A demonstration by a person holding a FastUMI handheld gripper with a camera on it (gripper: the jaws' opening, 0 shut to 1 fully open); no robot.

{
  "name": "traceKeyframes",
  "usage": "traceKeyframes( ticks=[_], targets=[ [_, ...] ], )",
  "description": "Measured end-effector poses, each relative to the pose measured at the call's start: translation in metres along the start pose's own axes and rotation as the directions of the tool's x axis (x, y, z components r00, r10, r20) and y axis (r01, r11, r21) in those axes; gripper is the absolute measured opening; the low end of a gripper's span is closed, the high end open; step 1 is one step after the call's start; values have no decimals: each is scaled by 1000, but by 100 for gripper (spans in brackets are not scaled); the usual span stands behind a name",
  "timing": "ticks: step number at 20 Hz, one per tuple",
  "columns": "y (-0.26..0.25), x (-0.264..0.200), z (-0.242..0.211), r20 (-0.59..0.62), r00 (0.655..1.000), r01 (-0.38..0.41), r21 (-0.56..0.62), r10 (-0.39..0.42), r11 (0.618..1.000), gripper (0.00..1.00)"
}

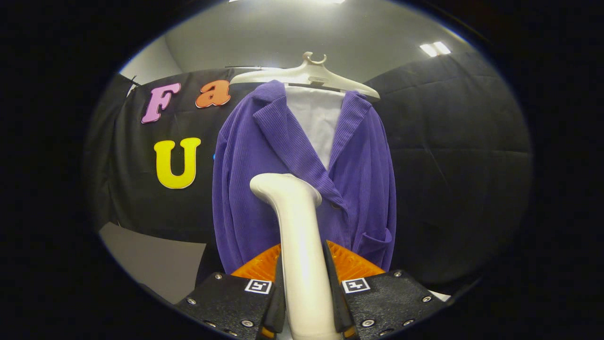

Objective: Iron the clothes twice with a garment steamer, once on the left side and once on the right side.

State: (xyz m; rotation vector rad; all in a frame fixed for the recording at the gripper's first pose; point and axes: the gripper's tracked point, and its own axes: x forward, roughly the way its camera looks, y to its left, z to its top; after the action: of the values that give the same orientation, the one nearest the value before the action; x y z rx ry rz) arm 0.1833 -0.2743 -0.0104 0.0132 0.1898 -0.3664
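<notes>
Hand-held gripper [304, 302] at bottom centre of the frame, nearest the lens: its two fingers [279, 302] are closed against both sides of the white handle of a garment steamer [296, 226], pressing it between them. The handle rises up the middle of the frame and bends at its top into a rounded head that points away, toward the jacket. An orange ribbed part shows just behind the fingers on either side of the handle.

Room: black cloth wall [453, 156] runs across the background, draped with faint folds at right. Above it a plain grey wall and ceiling, with a bright ceiling light [435, 48] at upper right. A pale grey patch of floor [151, 262] shows at lower left.

Task garment: a purple corduroy jacket [264, 189] hangs at centre frame on a white plastic hanger [306, 75], facing the camera. Lapels folded open; a white panel [317, 123] shows between them. A patch pocket sits low on the right-hand front. The steamer head overlaps the jacket's front just left of the closure; contact cannot be told.
</notes>
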Motion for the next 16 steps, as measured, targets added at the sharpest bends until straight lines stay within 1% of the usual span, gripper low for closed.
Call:
traceKeyframes(
  ticks=[1,3,7,10,13,16],
  targets=[
    [1,0,-9,-19,1000,-2,-15,2,1000,40],
    [1,2,-16,-21,1000,6,-23,-6,1000,40],
    [-1,3,-24,-25,1000,8,5,-8,1000,40],
    [-4,5,-42,-47,999,9,29,-8,1000,40],
    [-9,4,-63,-87,996,24,23,-22,999,40],
    [-10,2,-81,-111,994,21,41,-17,999,40]
  ],
)
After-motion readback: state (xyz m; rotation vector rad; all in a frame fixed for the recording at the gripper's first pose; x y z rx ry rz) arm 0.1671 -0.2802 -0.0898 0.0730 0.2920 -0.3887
